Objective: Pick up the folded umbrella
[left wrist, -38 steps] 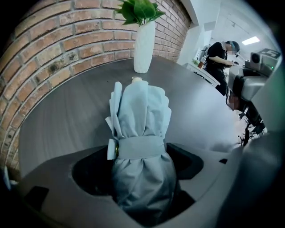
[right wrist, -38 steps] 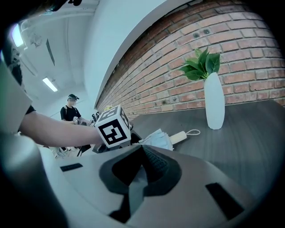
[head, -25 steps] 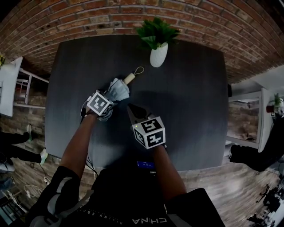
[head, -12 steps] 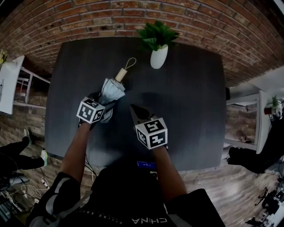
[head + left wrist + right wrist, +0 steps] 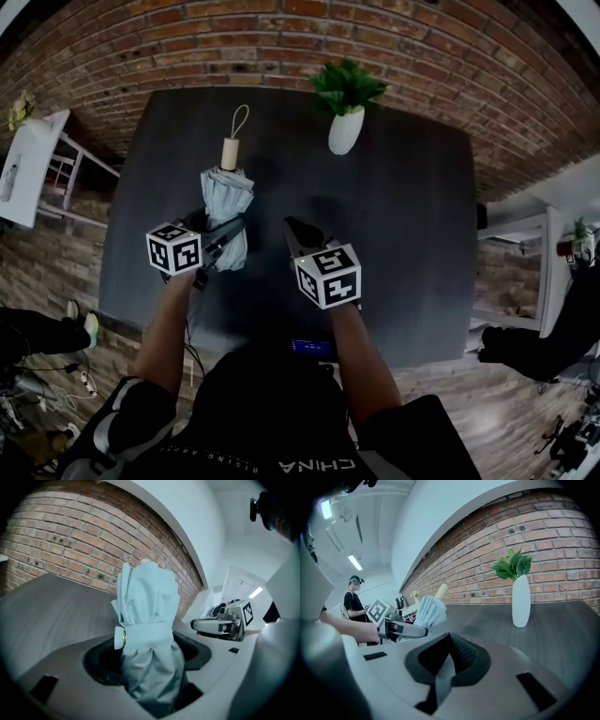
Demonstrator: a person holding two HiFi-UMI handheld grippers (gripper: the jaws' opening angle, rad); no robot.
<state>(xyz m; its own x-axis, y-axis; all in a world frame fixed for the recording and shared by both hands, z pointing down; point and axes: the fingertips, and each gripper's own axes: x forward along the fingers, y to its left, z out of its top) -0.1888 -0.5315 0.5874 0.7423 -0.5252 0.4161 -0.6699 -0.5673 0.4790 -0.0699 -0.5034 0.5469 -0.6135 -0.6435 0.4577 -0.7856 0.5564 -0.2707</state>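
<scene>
Swinging round since a second ago, the folded umbrella [image 5: 228, 202] is now pointing its wooden handle [image 5: 229, 153] at the far edge of the table [image 5: 412, 206], where earlier it was slanting toward the white vase [image 5: 344, 131]. The left gripper [image 5: 221, 244] carrying it is sitting closer to the table's left edge than before.

That gripper is clamping the pale cloth bundle with its jaws standing wide, since the gathered fabric is thick. The left gripper view is showing the cloth filling the gap between them, just behind the wrap band. Holding it on the soft body is probably giving the pads something to bite into. It is also leaving the handle and its cord loop [image 5: 238, 120] sticking out free beyond the jaws.

In the right gripper view the umbrella is hanging above the tabletop rather than lying on it, so the pick-up is looking essentially done.

The right gripper [image 5: 300, 232] is hovering between the table's middle and its near edge, jaws closed together with nothing in them. It is keeping well apart from the umbrella, seemingly to stay out of the way.
</scene>
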